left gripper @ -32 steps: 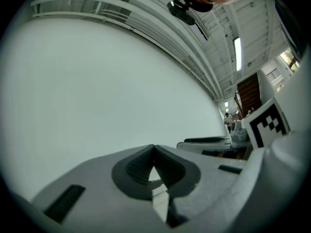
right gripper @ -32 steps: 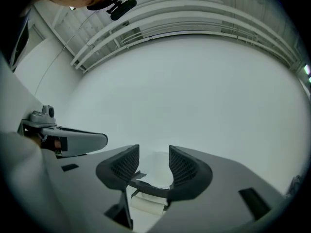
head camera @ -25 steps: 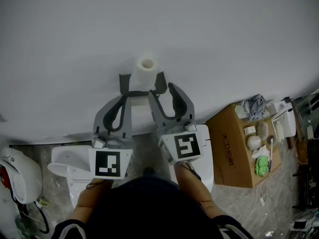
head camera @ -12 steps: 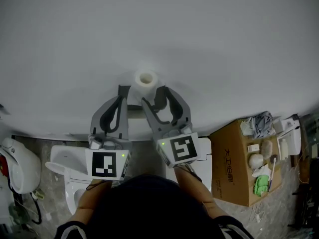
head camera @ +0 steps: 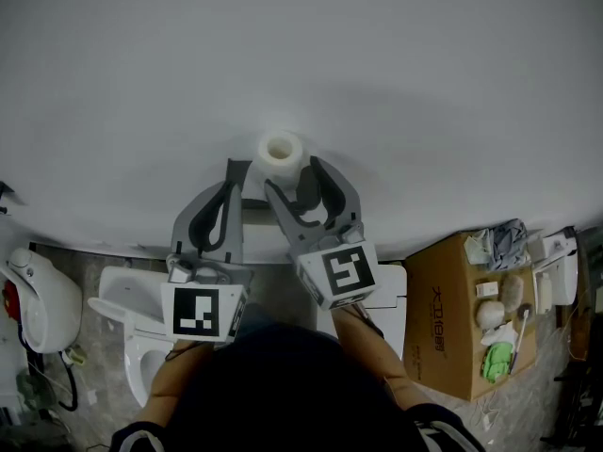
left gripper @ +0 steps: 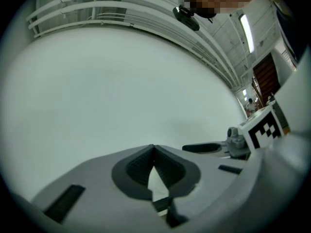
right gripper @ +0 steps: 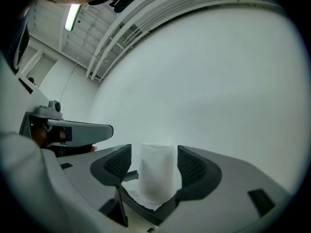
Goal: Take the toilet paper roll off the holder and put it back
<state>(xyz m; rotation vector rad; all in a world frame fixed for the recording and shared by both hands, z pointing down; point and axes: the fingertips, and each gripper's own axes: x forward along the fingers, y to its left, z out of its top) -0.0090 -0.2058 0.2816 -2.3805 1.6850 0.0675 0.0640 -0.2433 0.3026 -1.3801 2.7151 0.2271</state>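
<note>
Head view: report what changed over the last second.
The right gripper closed in on the toilet paper roll; its jaws have just been opening and now straddle the roll without clamping it. The left gripper stayed shut beside it; the roll stayed put.

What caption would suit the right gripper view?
Right gripper, jaws just opened wider, with the toilet paper roll standing between them.

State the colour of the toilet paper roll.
The toilet paper roll is plain white; it shows best in the right gripper view.
</note>
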